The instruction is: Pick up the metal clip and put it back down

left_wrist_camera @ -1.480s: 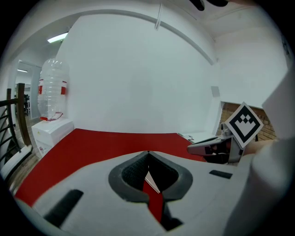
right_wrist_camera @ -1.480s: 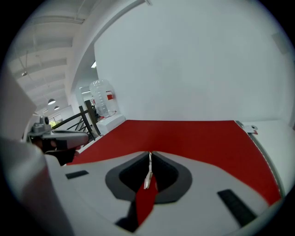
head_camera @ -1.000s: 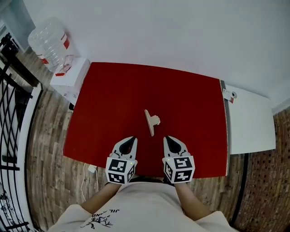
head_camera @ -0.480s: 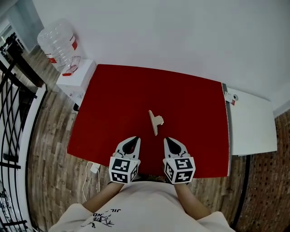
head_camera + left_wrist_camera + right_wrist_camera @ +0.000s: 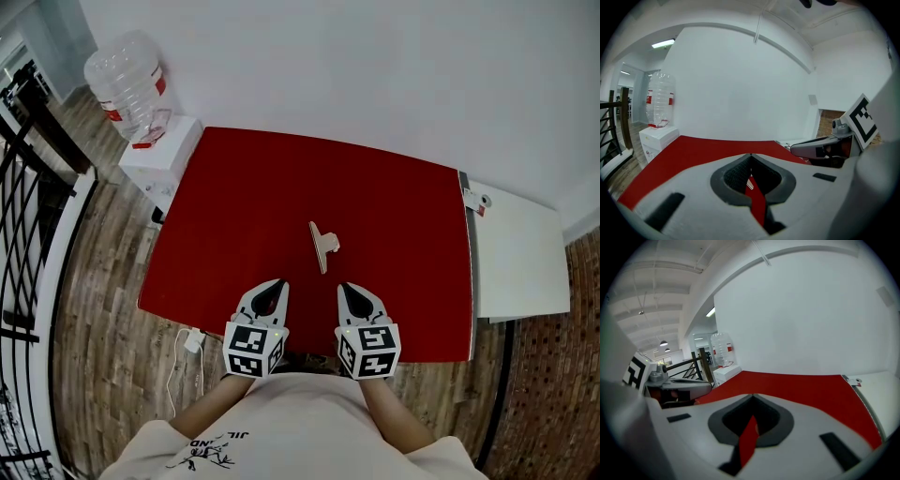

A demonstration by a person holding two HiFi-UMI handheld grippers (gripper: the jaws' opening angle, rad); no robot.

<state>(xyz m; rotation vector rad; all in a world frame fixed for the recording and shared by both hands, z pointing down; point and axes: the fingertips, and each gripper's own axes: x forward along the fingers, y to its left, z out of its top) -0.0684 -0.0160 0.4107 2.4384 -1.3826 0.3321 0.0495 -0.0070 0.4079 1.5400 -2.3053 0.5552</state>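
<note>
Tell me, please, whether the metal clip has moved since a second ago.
No. The metal clip lies in the same place on the red table, just as far from its near edge; only the camera has shifted.

A red table (image 5: 234,206) stands with its far edge against the white wall (image 5: 356,66). Its top is flat and rectangular. The metal clip (image 5: 323,246) lies on it near the middle, a little toward the near edge. The clip's long bar runs front to back and its handle points right. Just beside the table's right edge stands a lower white counter (image 5: 520,253).
</note>
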